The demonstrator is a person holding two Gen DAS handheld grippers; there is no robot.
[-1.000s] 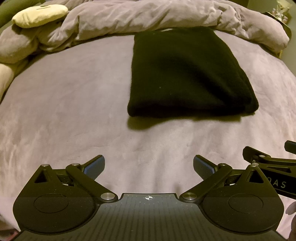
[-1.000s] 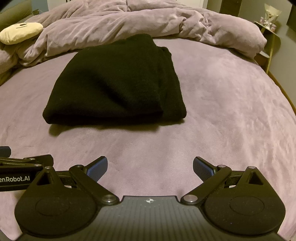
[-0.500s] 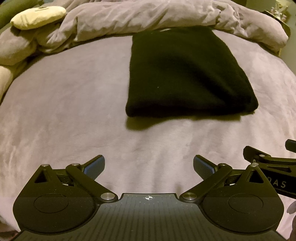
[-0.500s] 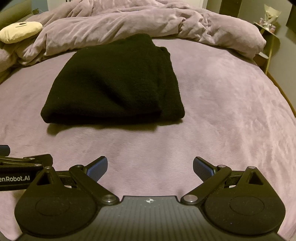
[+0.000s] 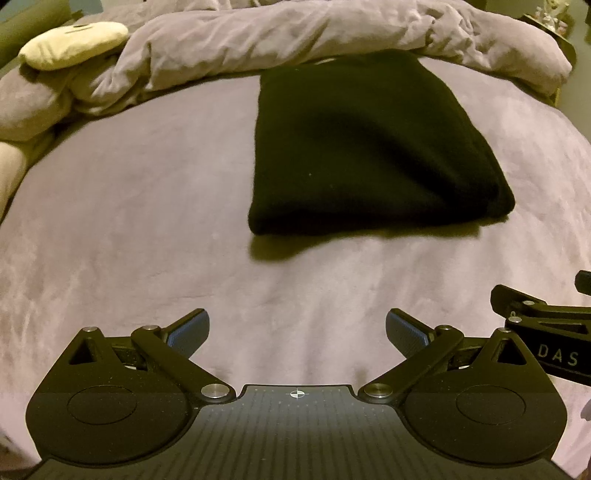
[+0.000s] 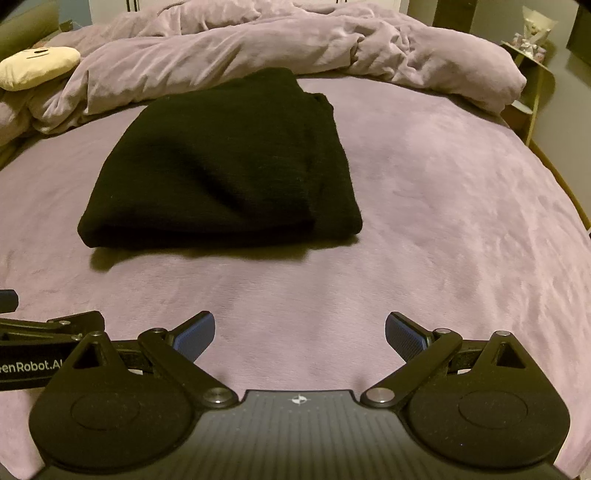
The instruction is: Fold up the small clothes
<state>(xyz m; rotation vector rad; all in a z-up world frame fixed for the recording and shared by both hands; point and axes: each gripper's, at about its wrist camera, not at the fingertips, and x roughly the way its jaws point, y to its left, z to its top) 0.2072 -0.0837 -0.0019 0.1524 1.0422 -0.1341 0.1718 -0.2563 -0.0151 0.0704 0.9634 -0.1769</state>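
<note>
Cream plush pillow (image 5: 74,44): far ahead, left of both tools, on the bunched bedding.
Crumpled lilac duvet (image 5: 314,33): across the far edge of the bed, beyond the garment.
Left gripper (image 5: 297,332): fingers spread wide, holding nothing, above the lilac bed sheet (image 5: 129,206).
Folded black garment (image 5: 369,147): flat on the sheet, ahead and slightly right of the left gripper (ahead-left of the right gripper), apart from both.
Right gripper (image 6: 300,332): fingers spread wide, empty, just beside the left gripper.
Wooden side shelf (image 6: 532,81): far right, beyond the bed edge.
</note>
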